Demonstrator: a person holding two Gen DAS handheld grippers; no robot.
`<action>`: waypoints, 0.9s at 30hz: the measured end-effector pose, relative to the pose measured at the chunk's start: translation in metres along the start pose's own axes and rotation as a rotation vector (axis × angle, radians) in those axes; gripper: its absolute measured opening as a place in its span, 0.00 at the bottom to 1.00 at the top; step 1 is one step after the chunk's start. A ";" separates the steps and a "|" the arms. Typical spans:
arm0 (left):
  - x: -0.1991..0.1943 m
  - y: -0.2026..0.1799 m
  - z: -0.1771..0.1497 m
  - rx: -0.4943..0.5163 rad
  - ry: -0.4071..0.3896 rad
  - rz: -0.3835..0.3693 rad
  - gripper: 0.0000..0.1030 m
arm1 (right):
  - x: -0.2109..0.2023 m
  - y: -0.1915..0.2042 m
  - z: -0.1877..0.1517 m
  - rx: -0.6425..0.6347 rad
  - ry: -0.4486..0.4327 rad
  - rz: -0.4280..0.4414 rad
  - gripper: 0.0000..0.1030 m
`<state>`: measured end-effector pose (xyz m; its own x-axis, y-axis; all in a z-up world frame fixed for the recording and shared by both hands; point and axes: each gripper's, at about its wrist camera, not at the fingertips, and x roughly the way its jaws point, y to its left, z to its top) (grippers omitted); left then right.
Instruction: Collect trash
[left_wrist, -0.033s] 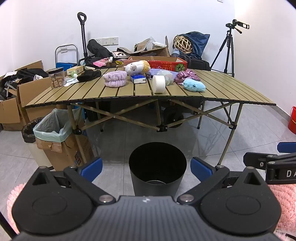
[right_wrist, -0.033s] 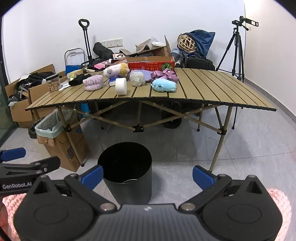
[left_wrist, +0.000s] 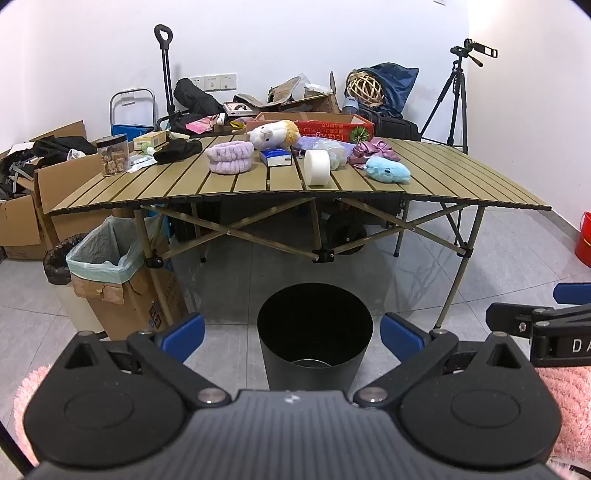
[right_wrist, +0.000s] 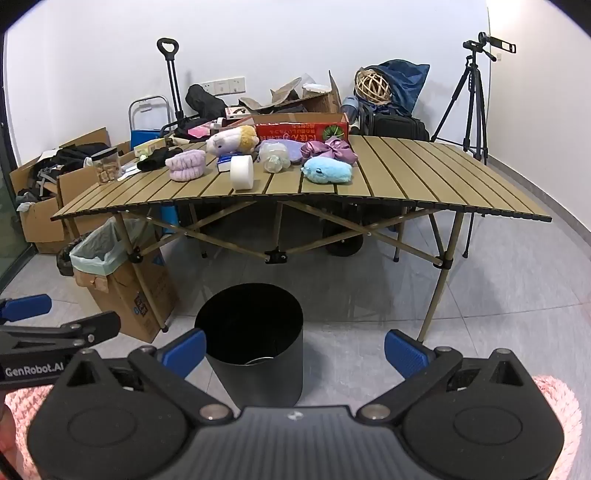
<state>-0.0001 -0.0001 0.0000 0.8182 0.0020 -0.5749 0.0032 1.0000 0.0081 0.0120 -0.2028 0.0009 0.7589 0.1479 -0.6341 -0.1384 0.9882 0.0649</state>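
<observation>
Both pairs of fingers stand spread wide with nothing between them: my left gripper (left_wrist: 291, 338) and my right gripper (right_wrist: 295, 349) hang side by side above the floor, tilted down toward the black bin (left_wrist: 314, 334). Against the earlier frames, no change noted: same bin, same table, same spread.

Bin: a plain black cylinder, upright on the grey tiles, mouth open, walls matte. Something pale and rounded shows low inside; I cannot tell what it is. From the left view the bin sits dead centre between my blue fingertips (left_wrist: 183, 336); from the right view it sits left of centre.

Things to collect lie on the far slatted table (left_wrist: 461, 173): a white foam roll (left_wrist: 317, 167) standing on its side near the front edge, a small blue-and-white box (left_wrist: 276, 157) just behind it, and a crumpled clear bottle (right_wrist: 275, 157) to the right of the roll. Soft items share the top: a lilac headband (left_wrist: 229, 158), a blue plush (left_wrist: 388, 170), a plush sheep (left_wrist: 273, 133), a purple bow (left_wrist: 373, 150). A jar (left_wrist: 113, 154) stands at the far left.

Room: open tile lies between bin and table legs, and the right half of the tabletop is bare. On the left a lined cardboard box (left_wrist: 122, 291) crowds the near table leg. A tripod (left_wrist: 458, 99) stands far right, well apart.
</observation>
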 end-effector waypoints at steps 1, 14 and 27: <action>0.000 0.000 0.000 0.000 -0.001 0.000 1.00 | 0.000 -0.001 0.002 0.000 0.000 0.000 1.00; 0.000 0.000 0.000 0.000 -0.001 0.000 1.00 | 0.001 0.000 0.002 -0.001 -0.004 -0.001 1.00; 0.000 0.000 0.000 0.000 -0.003 0.001 1.00 | 0.001 0.001 0.002 -0.003 -0.006 0.000 1.00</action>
<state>-0.0001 0.0000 0.0000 0.8197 0.0025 -0.5727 0.0030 1.0000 0.0087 0.0143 -0.2019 0.0014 0.7627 0.1478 -0.6296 -0.1399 0.9882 0.0625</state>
